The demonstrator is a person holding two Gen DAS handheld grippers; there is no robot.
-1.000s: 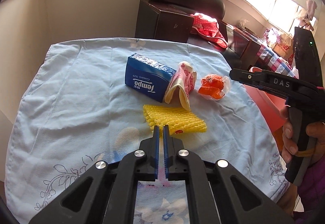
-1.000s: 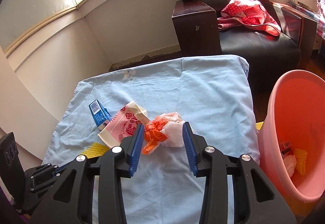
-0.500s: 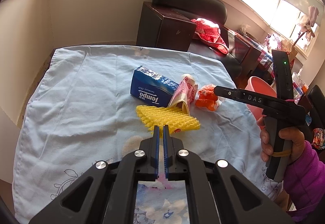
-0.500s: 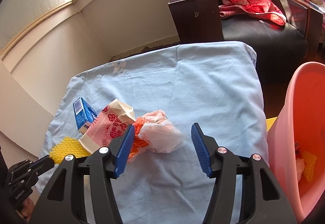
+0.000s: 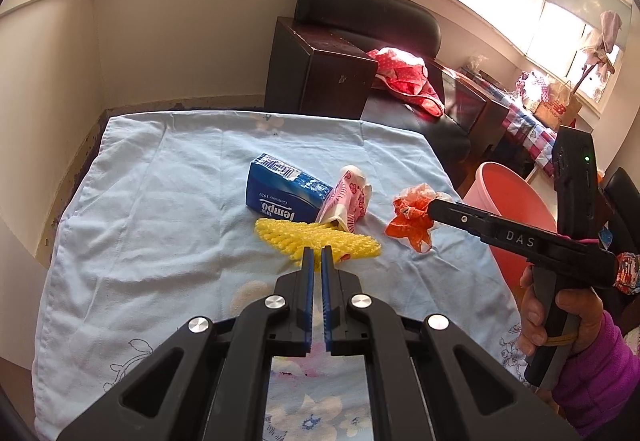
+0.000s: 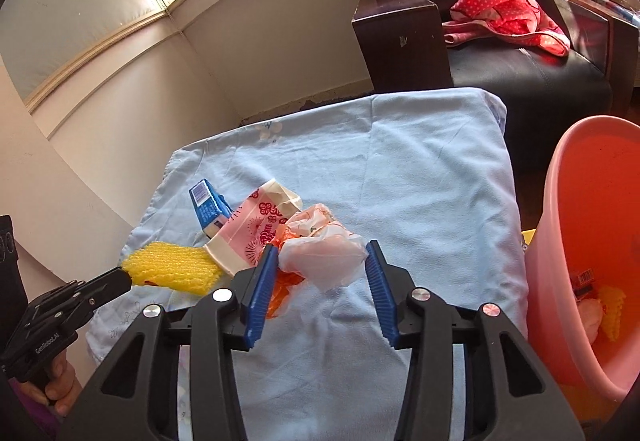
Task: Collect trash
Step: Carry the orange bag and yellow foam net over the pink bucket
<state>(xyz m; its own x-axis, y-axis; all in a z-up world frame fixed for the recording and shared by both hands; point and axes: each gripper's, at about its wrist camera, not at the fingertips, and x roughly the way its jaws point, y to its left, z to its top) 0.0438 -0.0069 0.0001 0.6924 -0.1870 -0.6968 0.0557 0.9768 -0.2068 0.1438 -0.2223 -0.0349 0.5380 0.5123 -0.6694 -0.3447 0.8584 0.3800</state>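
A crumpled orange and clear plastic bag [image 6: 320, 261] [image 5: 412, 225] lies on the light blue tablecloth [image 6: 420, 181]. My right gripper [image 6: 322, 253] [image 5: 434, 207] is closing around it, with the bag between the blue pads and just reaching both. A yellow foam net [image 5: 304, 237] [image 6: 172, 267] sits at the tips of my left gripper [image 5: 316, 253] [image 6: 120, 279], which is shut on its near edge. Behind the net lie a blue Tempo tissue pack [image 5: 280, 193] [image 6: 206, 207] and a pink flattened paper cup [image 5: 348, 201] [image 6: 256, 229].
A pink bin [image 6: 536, 281] [image 5: 508, 193] stands off the table's right side with some trash inside. Beyond the far edge are a dark armchair [image 6: 400, 41] and a red dotted cloth [image 6: 508, 13]. A hand in a purple sleeve [image 5: 560, 321] holds the right gripper.
The right jaws opened wide around the bag, then narrowed again. The left view has risen and now takes in more of the table, with the yellow net staying at the fingertips.
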